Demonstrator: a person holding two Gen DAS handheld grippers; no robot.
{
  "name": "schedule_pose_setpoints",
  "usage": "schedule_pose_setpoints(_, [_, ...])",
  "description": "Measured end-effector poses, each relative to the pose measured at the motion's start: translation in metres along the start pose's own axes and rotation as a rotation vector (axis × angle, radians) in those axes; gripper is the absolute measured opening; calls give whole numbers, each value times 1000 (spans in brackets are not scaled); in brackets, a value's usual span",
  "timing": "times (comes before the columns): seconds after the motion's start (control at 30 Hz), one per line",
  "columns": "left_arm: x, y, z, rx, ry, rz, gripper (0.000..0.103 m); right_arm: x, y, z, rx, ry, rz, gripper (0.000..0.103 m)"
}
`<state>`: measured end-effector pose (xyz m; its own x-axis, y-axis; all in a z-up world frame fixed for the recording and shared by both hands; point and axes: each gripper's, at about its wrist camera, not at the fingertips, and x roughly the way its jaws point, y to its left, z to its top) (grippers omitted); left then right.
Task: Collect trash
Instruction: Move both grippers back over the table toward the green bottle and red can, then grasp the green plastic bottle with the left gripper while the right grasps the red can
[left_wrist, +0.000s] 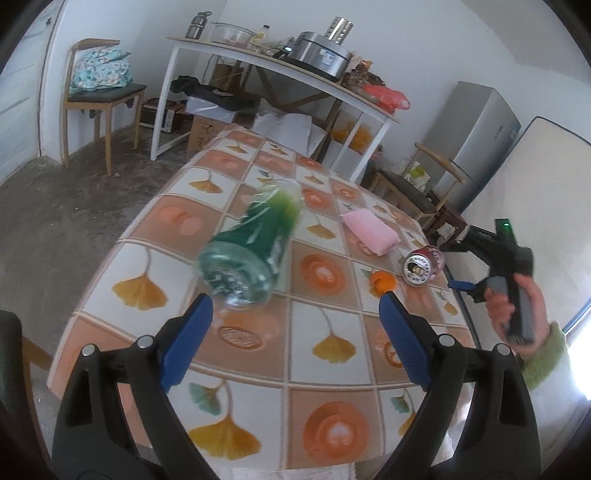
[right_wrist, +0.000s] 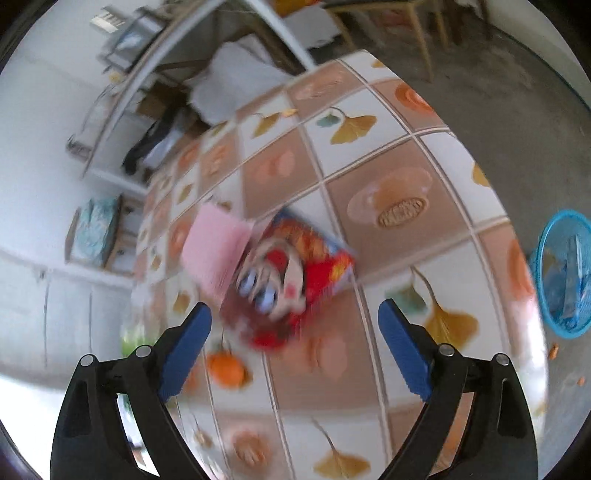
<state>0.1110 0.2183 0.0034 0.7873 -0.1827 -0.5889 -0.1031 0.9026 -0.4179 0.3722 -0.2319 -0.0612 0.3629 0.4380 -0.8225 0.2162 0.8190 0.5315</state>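
A green plastic bottle (left_wrist: 251, 247) lies on its side on the patterned table (left_wrist: 325, 369), its base toward my open, empty left gripper (left_wrist: 295, 306), just in front of the left finger. A red soda can (left_wrist: 421, 267) and orange peel (left_wrist: 384, 282) lie at the right. My right gripper (right_wrist: 293, 314) is open and empty, close over the blurred red can (right_wrist: 291, 280). The orange peel (right_wrist: 225, 369) sits below the can by the left finger. The right gripper's body also shows in the left wrist view (left_wrist: 509, 266), held in a hand.
A folded pink cloth (left_wrist: 371, 230) lies beyond the can, also seen in the right wrist view (right_wrist: 218, 247). A blue mesh bin (right_wrist: 565, 273) with trash stands on the floor past the table edge. Chairs, a white side table and a fridge surround the table.
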Motion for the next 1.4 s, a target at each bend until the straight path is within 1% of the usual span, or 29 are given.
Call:
schedule_pose_setpoints(0.1, [-4, 10, 1, -9, -3, 17, 88, 20, -3, 11, 88, 23, 2, 89])
schedule_pose_setpoints(0.17, [-6, 16, 1, -15, -3, 26, 88, 31, -5, 13, 121, 43, 9, 89])
schedule_pose_setpoints(0.2, [-6, 18, 1, -18, -3, 27, 88, 32, -3, 13, 114, 31, 11, 91])
schedule_pose_setpoints(0.37, [-2, 29, 5, -38, 5, 30, 88, 36, 14, 13, -1, 2, -48, 90])
schedule_pose_setpoints(0.4, [-1, 30, 6, -43, 8, 27, 88, 36, 17, 12, -22, -1, -63, 85])
schedule_pose_setpoints(0.47, [2, 30, 7, -48, 11, 20, 88, 37, 18, 13, -48, -3, -57, 80])
schedule_pose_setpoints(0.57, [7, 28, 11, -51, 16, 13, 88, 33, 14, 12, -77, 2, -54, 80])
schedule_pose_setpoints(0.67, [14, 21, 19, -39, 22, 20, 88, 26, 11, 8, -135, 6, -76, 80])
schedule_pose_setpoints(0.7, [17, 17, 22, -22, 24, 29, 88, 25, 10, 5, -150, 11, -80, 79])
schedule_pose_setpoints(0.87, [45, 0, 43, 105, 43, 130, 88, 11, 1, -18, -241, 53, -103, 79])
schedule_pose_setpoints(0.93, [64, -4, 52, 154, 82, 159, 88, 2, -5, -34, -274, 66, -107, 79])
schedule_pose_setpoints(0.97, [79, -7, 57, 195, 119, 182, 88, -2, -7, -41, -283, 71, -105, 79])
schedule_pose_setpoints(1.03, [99, -10, 61, 243, 181, 239, 88, -7, -12, -52, -291, 77, -98, 79])
schedule_pose_setpoints(1.07, [111, -11, 63, 269, 225, 273, 87, -11, -15, -60, -297, 83, -97, 79])
schedule_pose_setpoints(1.1, [118, -12, 63, 292, 248, 288, 83, -15, -18, -66, -304, 83, -96, 79])
schedule_pose_setpoints(1.17, [124, -14, 63, 317, 285, 299, 68, -21, -20, -76, -327, 77, -101, 79])
schedule_pose_setpoints(1.2, [126, -15, 62, 322, 306, 302, 64, -22, -20, -80, -342, 74, -104, 79])
schedule_pose_setpoints(1.27, [124, -17, 60, 318, 315, 305, 60, -25, -19, -87, -379, 67, -111, 79])
schedule_pose_setpoints(1.33, [119, -17, 57, 301, 324, 305, 59, -27, -16, -94, -416, 70, -112, 79])
schedule_pose_setpoints(1.4, [110, -17, 52, 254, 340, 280, 59, -26, -12, -98, -441, 79, -107, 79])
